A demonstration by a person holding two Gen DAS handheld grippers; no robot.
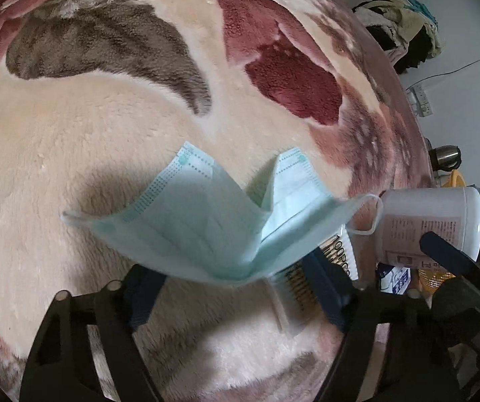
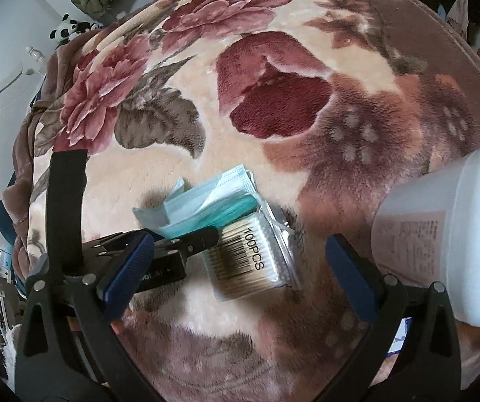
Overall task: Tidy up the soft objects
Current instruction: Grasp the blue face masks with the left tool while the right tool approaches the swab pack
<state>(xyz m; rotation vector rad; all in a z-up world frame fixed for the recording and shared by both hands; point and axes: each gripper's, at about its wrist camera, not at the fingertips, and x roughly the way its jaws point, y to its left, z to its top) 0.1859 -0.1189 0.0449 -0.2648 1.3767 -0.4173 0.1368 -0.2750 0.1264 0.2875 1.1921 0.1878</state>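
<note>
Blanket (image 2: 307, 67): thick plush fleece, matt, long soft nap, floral print. Face mask (image 1: 206, 227): thin non-woven cloth, pale green, matt, pleated, with stitched-looking dotted edges. Cotton swab packet (image 2: 253, 258): clear glossy plastic film, creased; sticks inside look like wood or paper, hard to tell through blur. White bottle (image 2: 457, 234): smooth plastic, semi-gloss, printed paper label. Tongs' pads (image 2: 129, 268): blue ribbed rubbery plastic on matt black plastic frame.
</note>
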